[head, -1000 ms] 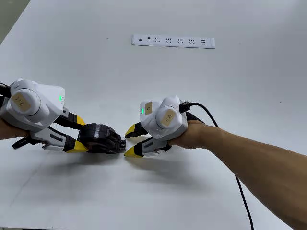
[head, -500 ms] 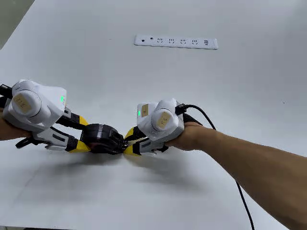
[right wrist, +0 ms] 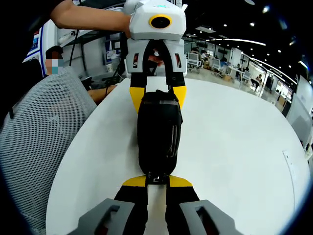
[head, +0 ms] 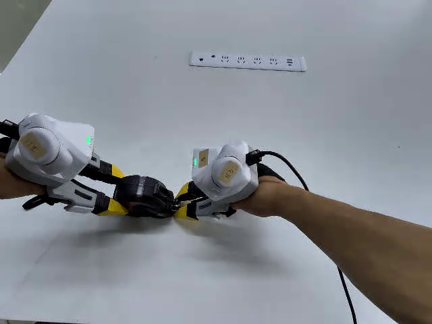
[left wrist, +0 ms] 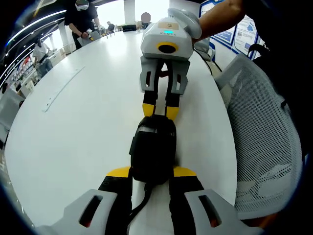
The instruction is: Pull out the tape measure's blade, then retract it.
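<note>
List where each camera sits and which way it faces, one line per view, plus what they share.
Head view: on the headset, looking forward and down at the table; left gripper, right gripper and the right forearm show.
Left gripper view: on the left gripper, looking along its jaws at the tape measure and the right gripper beyond.
Right gripper view: on the right gripper, facing the opposite way, toward the left gripper.
Shared: all three show the tape measure between both grippers.

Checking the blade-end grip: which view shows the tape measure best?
Right gripper view: the tape measure lies lengthwise, its near end between the tips of the right gripper. Left gripper view shows its back end; head view, a small side.
</note>
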Action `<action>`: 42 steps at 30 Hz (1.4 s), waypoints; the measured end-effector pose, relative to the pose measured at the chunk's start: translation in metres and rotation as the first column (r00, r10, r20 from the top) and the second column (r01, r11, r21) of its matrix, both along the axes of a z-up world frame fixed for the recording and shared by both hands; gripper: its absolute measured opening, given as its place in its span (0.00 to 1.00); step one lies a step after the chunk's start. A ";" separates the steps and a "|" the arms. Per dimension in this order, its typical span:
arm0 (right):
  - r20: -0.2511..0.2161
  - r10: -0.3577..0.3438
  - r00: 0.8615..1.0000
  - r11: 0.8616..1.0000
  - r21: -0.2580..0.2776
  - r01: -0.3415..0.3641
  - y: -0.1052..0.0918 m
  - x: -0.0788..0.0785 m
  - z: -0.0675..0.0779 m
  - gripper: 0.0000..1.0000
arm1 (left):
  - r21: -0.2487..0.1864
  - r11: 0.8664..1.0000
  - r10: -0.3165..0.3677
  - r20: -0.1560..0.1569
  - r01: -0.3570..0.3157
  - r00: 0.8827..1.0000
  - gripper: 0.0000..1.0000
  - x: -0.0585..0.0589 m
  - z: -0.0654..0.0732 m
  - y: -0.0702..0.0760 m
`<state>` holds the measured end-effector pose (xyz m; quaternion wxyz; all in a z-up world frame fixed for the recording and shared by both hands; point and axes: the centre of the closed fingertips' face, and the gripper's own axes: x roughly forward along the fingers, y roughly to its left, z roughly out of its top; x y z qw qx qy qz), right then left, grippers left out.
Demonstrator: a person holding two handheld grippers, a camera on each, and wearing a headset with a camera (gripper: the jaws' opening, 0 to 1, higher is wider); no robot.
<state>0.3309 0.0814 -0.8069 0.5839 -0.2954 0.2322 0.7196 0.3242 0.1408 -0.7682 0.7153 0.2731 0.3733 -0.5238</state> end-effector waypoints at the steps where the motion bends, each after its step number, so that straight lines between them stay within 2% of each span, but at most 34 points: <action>1: 0.000 -0.001 1.000 1.000 -0.001 0.001 0.000 0.000 0.000 0.09 | 0.001 1.000 0.001 0.000 -0.001 1.000 0.23 0.000 0.000 0.000; 16: 0.043 0.032 0.999 0.999 -0.004 -0.032 -0.007 0.001 0.001 0.08 | 0.002 1.000 0.008 -0.008 -0.008 1.000 0.23 0.001 0.001 -0.003; 42: 0.076 0.037 0.996 0.999 -0.027 -0.035 -0.031 0.005 0.002 0.08 | -0.017 0.999 0.036 -0.006 -0.036 0.999 0.22 0.002 0.001 -0.004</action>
